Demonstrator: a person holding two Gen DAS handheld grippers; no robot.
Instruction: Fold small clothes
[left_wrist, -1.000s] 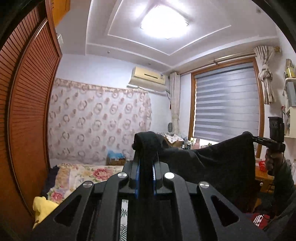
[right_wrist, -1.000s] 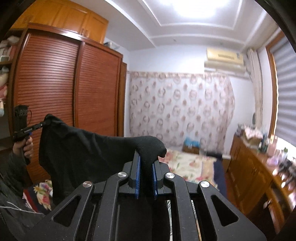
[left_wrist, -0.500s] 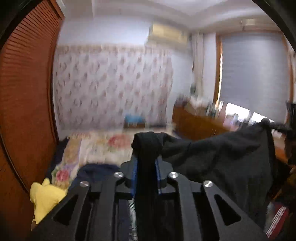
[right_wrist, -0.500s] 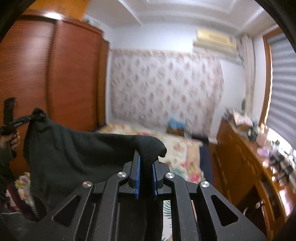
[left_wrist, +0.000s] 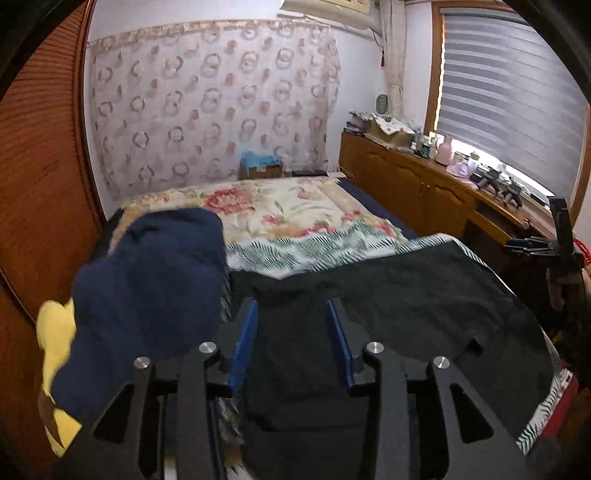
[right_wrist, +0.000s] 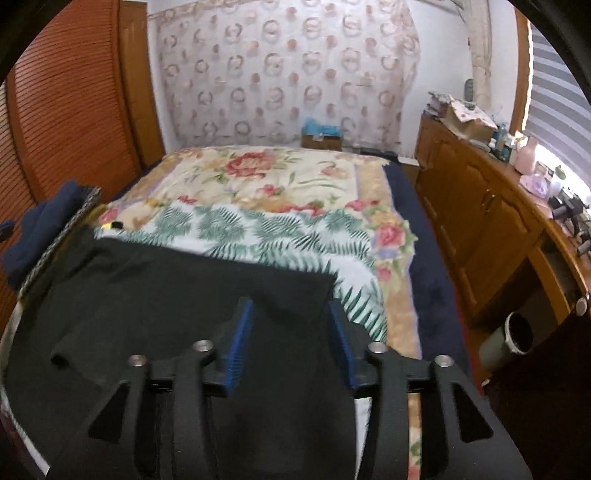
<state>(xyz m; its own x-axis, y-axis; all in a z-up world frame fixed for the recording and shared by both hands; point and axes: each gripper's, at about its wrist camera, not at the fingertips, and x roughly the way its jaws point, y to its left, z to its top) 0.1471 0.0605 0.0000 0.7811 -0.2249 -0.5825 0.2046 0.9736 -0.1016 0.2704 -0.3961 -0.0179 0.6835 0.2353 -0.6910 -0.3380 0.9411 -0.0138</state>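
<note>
A black garment (left_wrist: 399, 295) lay spread across the foot of a bed (right_wrist: 273, 177), on a fern-print sheet (right_wrist: 258, 229), moments after being lowered from the air, where both grippers had held it up by its top edge a second earlier. The left gripper (left_wrist: 291, 314) and the right gripper (right_wrist: 290, 314) had just been opening: the blue pads of each stood apart, with dark cloth lying slack between them and no pad pressing on it. The release left the garment flat and roughly squared to the bed's near edge, which suggested the lay-out step was done and the first fold could follow. A heap of navy clothing (left_wrist: 147, 288) sat just beside the garment on its left, over something yellow (left_wrist: 55, 332), apparently still awaiting its turn. A wooden cabinet (right_wrist: 480, 221) ran along the right wall under a blinded window.
</note>
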